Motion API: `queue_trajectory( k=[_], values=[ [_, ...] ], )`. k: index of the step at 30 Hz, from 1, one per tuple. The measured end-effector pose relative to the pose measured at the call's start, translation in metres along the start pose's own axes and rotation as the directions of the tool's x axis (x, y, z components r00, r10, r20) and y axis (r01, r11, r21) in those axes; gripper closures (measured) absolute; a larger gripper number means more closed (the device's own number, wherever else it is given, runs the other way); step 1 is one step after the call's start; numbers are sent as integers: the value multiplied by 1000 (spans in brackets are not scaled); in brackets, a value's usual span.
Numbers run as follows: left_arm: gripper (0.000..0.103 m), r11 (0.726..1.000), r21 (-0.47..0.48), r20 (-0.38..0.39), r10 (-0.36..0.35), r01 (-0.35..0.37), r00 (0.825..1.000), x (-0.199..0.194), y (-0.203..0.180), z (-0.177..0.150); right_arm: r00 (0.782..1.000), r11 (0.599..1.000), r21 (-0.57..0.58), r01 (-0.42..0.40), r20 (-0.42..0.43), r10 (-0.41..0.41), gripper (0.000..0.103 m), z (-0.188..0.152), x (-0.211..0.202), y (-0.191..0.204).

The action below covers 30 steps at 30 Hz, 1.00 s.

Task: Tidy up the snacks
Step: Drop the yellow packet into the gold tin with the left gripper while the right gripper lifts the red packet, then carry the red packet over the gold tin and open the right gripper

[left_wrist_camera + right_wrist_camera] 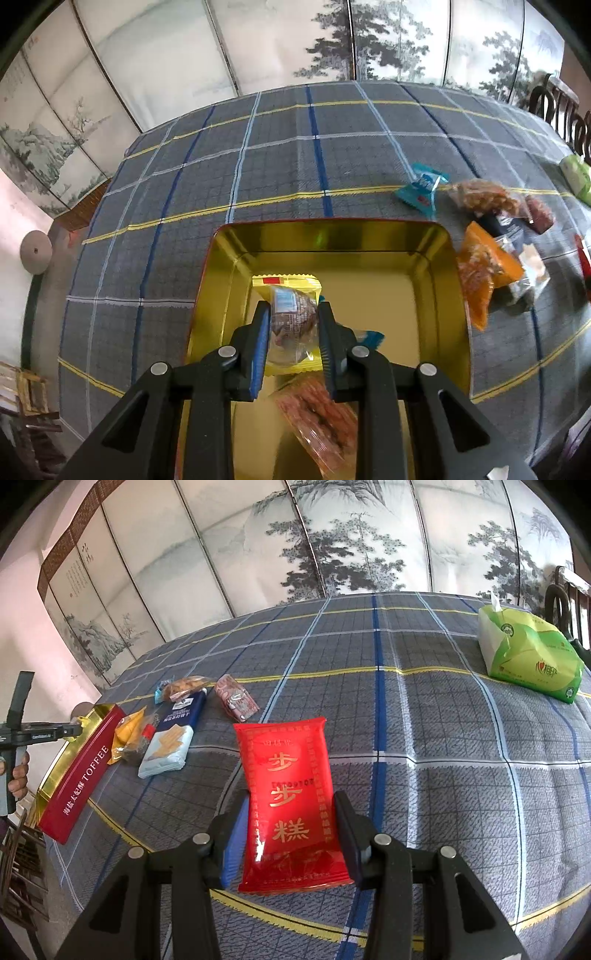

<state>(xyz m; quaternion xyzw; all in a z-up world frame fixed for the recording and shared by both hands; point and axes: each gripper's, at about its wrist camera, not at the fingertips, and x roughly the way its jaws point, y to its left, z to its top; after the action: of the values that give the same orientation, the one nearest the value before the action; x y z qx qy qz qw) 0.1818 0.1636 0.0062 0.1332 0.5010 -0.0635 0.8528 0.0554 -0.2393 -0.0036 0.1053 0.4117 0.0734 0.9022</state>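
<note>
My left gripper point(291, 314) is shut on a clear packet of brown snack point(293, 325) and holds it over the gold inside of the red toffee tin point(332, 240). A yellow packet point(286, 282) and an orange-red snack bag point(317, 417) lie in the tin. My right gripper point(291, 805) has its fingers on both sides of a red packet with gold characters point(290, 805) that lies on the plaid cloth; the pads touch or nearly touch its edges. The tin also shows at the left of the right wrist view point(79, 771).
Loose snacks lie right of the tin: a teal packet point(421, 186), a nut bag point(480, 195), an orange bag point(484, 273), a blue-and-white cracker pack point(173, 738), a pink packet point(236, 698). A green tissue pack point(528, 657) sits at the far right.
</note>
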Motion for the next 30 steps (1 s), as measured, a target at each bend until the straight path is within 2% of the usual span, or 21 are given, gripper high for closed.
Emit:
queue_trajectory(
  k=[9, 13, 15, 17, 19, 23, 25, 27, 29, 30],
  values=[
    [74, 998, -3, 1, 55, -55, 998, 12, 5, 5, 1000, 1000, 1, -1, 0, 1, 58, 0, 0, 0],
    [55, 997, -44, 61, 69, -67, 996, -5, 9, -1, 1000, 1000, 1, 1, 3, -1, 58, 0, -1, 0],
    [42, 995, -93, 118, 51, -40, 992, -27, 12, -9, 1000, 1000, 3, -2, 9, 2, 58, -1, -1, 0],
    [26, 989, -147, 196, 46, -17, 979, -55, 12, -24, 1000, 1000, -13, 8, 4, -8, 58, -1, 0, 3],
    [21, 982, -188, 261, 64, -15, 963, -82, 10, -42, 1000, 1000, -27, 2, -3, -2, 58, -1, 1, 9],
    [14, 968, -248, 300, 36, 42, 953, -119, 6, -82, 996, 996, 8, -93, -7, 93, 58, 3, -3, 33],
    [14, 949, -305, 288, 12, 80, 958, -127, 6, -105, 987, 987, -10, -158, 2, 158, 58, 11, -8, 57],
    [14, 939, -324, 263, -26, 114, 964, -132, 4, -127, 974, 972, -47, -228, 0, 228, 58, 23, -12, 89],
    [14, 939, -329, 259, -17, 105, 966, -139, -2, -140, 960, 955, -90, -281, -16, 281, 58, 32, -12, 120],
    [14, 942, -328, 250, 18, 67, 968, -142, -7, -148, 951, 944, -119, -309, -25, 308, 58, 38, -11, 140]
  ],
)
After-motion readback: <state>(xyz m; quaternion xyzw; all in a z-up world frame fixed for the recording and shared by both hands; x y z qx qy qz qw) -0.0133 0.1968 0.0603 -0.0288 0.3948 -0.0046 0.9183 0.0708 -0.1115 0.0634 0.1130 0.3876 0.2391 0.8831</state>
